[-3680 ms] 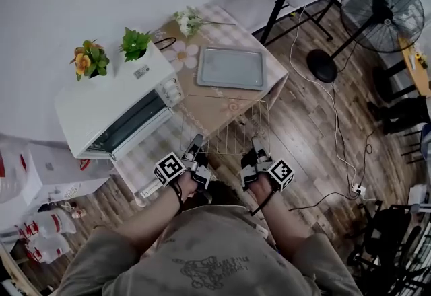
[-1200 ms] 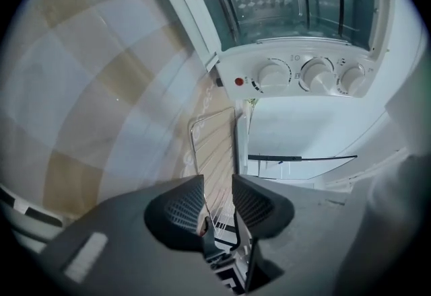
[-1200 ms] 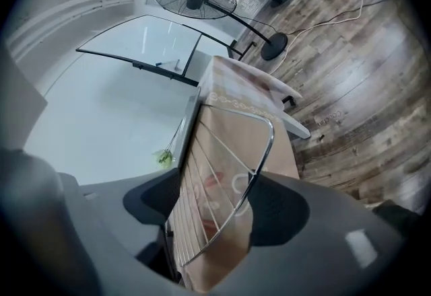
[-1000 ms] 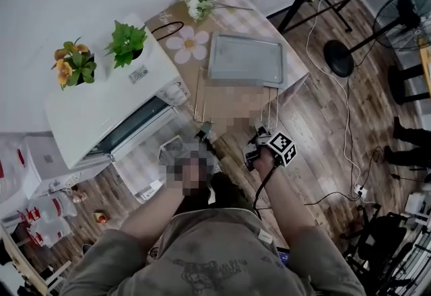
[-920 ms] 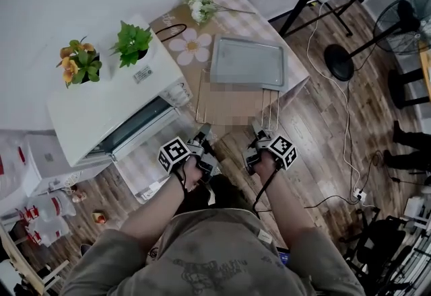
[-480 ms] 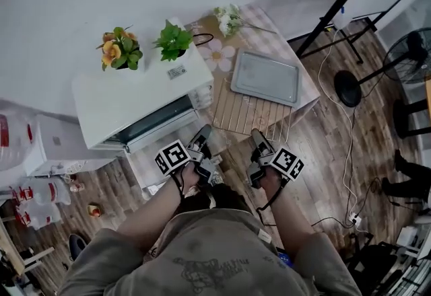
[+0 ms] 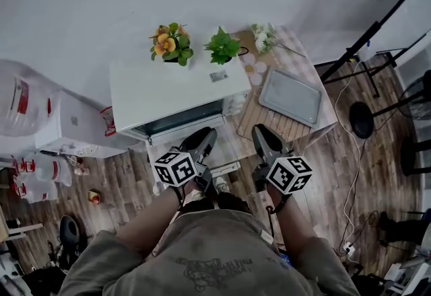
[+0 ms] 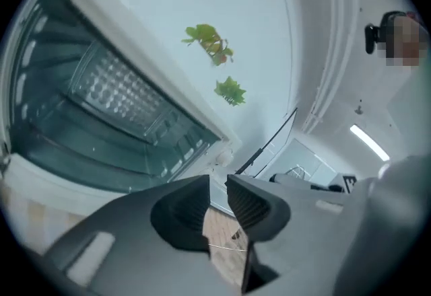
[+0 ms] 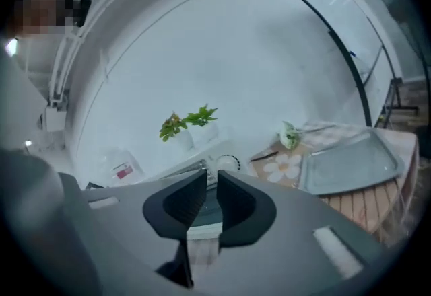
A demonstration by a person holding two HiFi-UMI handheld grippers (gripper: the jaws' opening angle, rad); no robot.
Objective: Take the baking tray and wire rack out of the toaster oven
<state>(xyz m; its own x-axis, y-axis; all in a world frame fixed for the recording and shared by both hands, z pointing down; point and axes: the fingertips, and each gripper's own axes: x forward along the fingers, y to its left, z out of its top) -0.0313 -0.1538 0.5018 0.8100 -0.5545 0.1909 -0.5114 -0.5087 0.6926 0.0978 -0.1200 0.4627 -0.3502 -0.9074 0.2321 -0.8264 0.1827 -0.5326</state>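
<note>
**Tray and rack out of oven; both tongs empty**

Head view: tray (image 7: 291, 97) lies flat on the desk (image 7: 286, 39), right of the oven (image 7: 175, 89). The rack (image 7: 261, 118) sits just nearer. Both lie far-right of the left tongs (image 7: 207, 134) and right tongs (image 7: 259, 132), and the right is closer. The tray's long axis runs far-left to near-right.

Left gripper view: left tongs (image 8: 217, 183) almost together, nothing between. The oven (image 8: 101, 106) gapes at left.

Right gripper view: right tongs (image 9: 211, 177) have just been closing and are now a slit apart, empty. Tray (image 9: 350, 167) and rack (image 9: 367, 204) lie to the right.

Judgement: removal looks complete.
</note>
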